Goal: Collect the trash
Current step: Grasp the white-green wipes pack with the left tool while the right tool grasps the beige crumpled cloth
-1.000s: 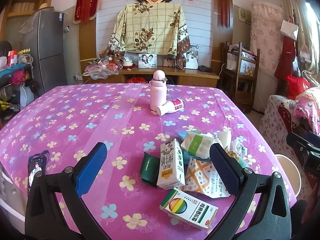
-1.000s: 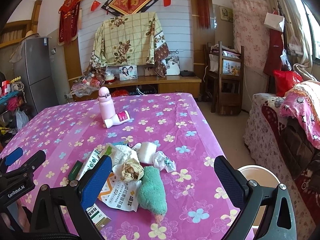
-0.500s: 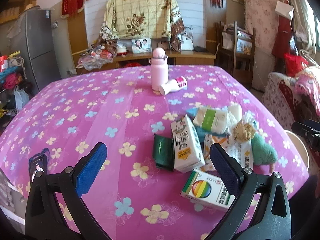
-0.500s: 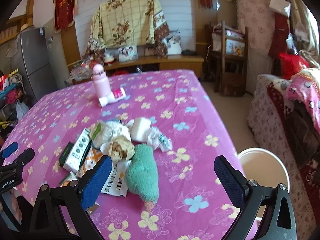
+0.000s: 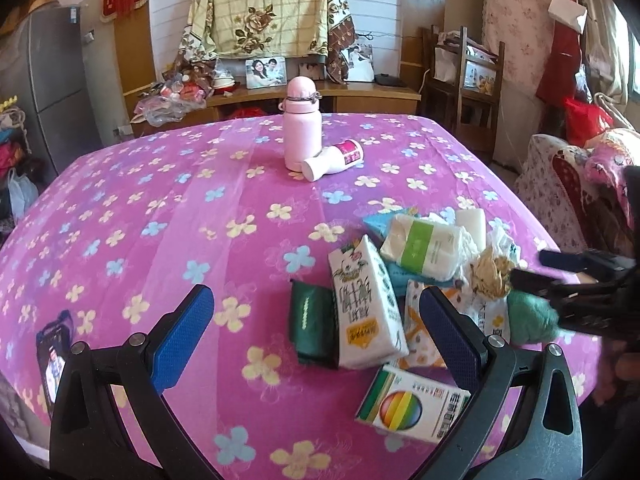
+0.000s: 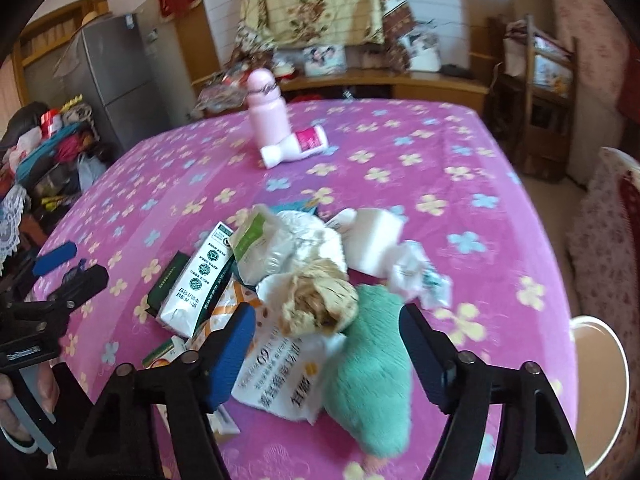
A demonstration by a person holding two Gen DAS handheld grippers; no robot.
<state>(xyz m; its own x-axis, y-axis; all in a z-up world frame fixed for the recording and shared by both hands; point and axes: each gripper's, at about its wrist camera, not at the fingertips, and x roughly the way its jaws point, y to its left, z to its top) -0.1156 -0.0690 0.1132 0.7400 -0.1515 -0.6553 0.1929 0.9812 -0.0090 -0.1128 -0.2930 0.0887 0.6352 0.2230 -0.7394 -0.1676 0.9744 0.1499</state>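
Item: trash heap on the counter (image 5: 168, 208), which is covered in a magenta cloth with a flower print.

Contents, near right corner:
- white milk carton with green print (image 5: 366, 308), lying flat
- dark green flat packet (image 5: 310, 320), touching the carton
- rainbow-printed white box (image 5: 412, 408), nearest the edge
- crumpled brown paper wad (image 6: 320, 300), on top of a printed white plastic bag (image 6: 280, 380)
- teal plush cloth lump (image 6: 372, 380), just beside the wad

Apart, far side: upright pink flask (image 5: 302, 124), with a tipped white bottle with a magenta label (image 5: 334, 159) touching it.

Receptacle: pale round bin (image 6: 600, 392), off the counter's right edge.

Left hand-held gripper (image 5: 316, 344): spread, empty, above the carton and packet.
Right hand-held gripper (image 6: 328, 344): spread, empty, framing the wad and the plush.

Step, judged: approach, first pickup not yet made.
Next move calls for: lowering the right one, closing on a single piece, then carrying it to the bin.
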